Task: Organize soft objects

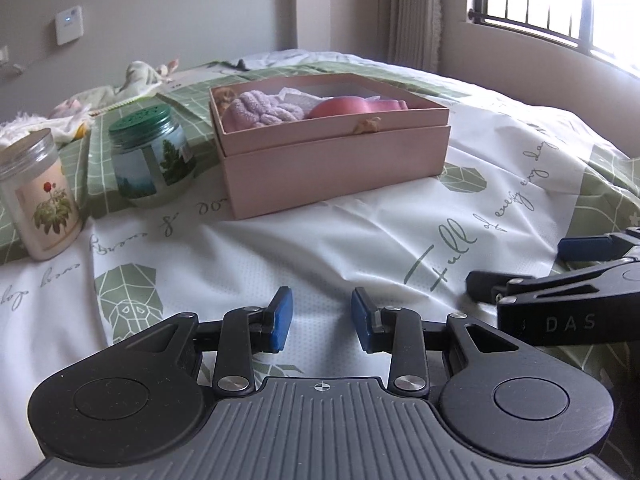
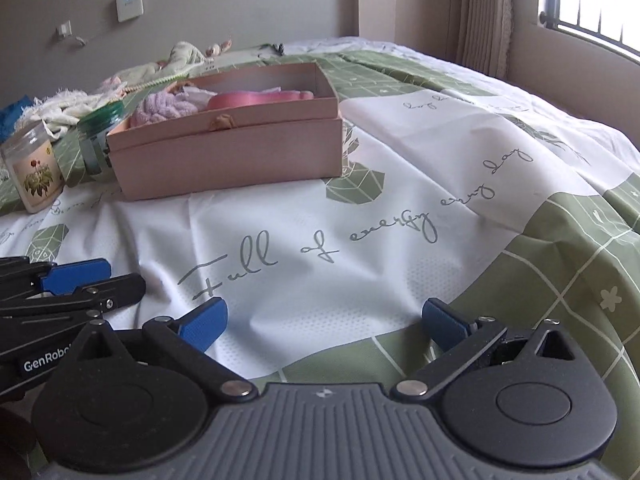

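A pink box sits open on the bed, also in the right wrist view. Inside lie a fluffy lilac cloth, a pink soft item and white fabric. My left gripper is open and empty, low over the sheet in front of the box. My right gripper is open wide and empty, to the right of the left one; it shows at the right edge of the left wrist view. The left gripper shows at the left of the right wrist view.
A green-lidded jar and a clear-lidded flower-label jar stand left of the box. Crumpled cloths lie behind them near the wall. The bed has a white and green sheet. A window is at right.
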`<state>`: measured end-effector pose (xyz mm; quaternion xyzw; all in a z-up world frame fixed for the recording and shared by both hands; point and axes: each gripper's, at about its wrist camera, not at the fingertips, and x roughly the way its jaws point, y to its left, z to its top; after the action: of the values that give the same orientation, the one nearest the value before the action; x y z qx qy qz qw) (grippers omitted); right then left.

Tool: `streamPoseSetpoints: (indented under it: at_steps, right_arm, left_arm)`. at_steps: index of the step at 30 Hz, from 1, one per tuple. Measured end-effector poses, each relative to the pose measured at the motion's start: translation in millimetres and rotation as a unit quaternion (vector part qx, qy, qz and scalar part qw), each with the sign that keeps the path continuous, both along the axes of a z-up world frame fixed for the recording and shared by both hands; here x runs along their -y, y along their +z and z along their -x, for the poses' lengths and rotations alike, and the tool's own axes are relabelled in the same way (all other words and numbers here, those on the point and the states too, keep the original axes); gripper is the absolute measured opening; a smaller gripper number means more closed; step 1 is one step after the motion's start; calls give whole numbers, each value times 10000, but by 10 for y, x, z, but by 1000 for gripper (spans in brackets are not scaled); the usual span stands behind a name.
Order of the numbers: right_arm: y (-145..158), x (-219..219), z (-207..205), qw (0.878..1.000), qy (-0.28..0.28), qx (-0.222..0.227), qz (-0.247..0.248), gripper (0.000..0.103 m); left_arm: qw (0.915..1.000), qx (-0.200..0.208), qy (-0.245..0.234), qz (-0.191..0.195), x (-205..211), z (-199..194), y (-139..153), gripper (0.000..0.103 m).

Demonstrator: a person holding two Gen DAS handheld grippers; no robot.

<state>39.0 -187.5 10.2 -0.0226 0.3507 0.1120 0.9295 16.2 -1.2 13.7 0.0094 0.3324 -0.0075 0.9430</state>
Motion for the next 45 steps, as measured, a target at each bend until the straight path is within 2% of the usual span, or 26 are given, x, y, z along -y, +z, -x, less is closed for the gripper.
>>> streamPoseSetpoints:
  at_steps: [6,17,45]
  right_arm:
    - [-36,80,25,9997,-75,220,60,103]
    - [-94,29,53,9991,-43,410,135,103]
    - [-103,5,70,9986,-82,499,162,103]
  left_arm:
    - [9999,112,45,-6,5,25,-27,36]
    - [9979,256,113,-577,193,65,-50,33]
    - [9985,249,110,-480,155,67,-50,33]
